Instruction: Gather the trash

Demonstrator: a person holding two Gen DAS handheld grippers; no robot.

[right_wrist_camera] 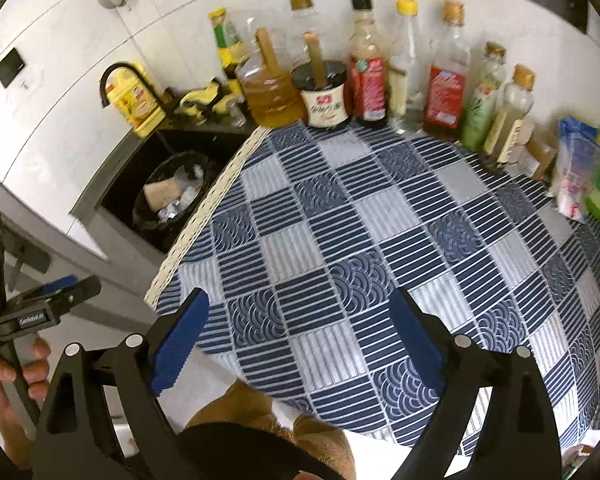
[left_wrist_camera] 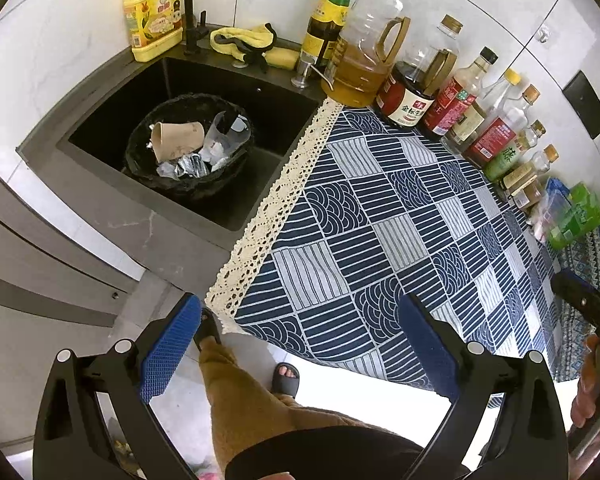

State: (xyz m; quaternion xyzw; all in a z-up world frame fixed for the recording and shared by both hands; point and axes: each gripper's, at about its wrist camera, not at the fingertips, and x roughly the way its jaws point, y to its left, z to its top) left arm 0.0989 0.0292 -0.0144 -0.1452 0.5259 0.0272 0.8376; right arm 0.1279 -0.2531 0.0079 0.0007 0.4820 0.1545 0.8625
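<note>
left gripper (left_wrist_camera: 300, 336) jaws spread, empty | right gripper (right_wrist_camera: 300, 328) same | one bin (left_wrist_camera: 188, 184): one paper cup (left_wrist_camera: 176, 138), one plastic cup (left_wrist_camera: 228, 132)

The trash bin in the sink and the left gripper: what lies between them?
In the left wrist view, between the trash bin and left gripper lie the sink's grey rim and the tablecloth's lace edge.

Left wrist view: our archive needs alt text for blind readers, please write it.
The open left gripper hovers empty over a blue patterned tablecloth. Left of it, a black-lined trash bin in the dark sink holds a paper cup and crumpled wrappers. Condiment bottles line the wall.
</note>
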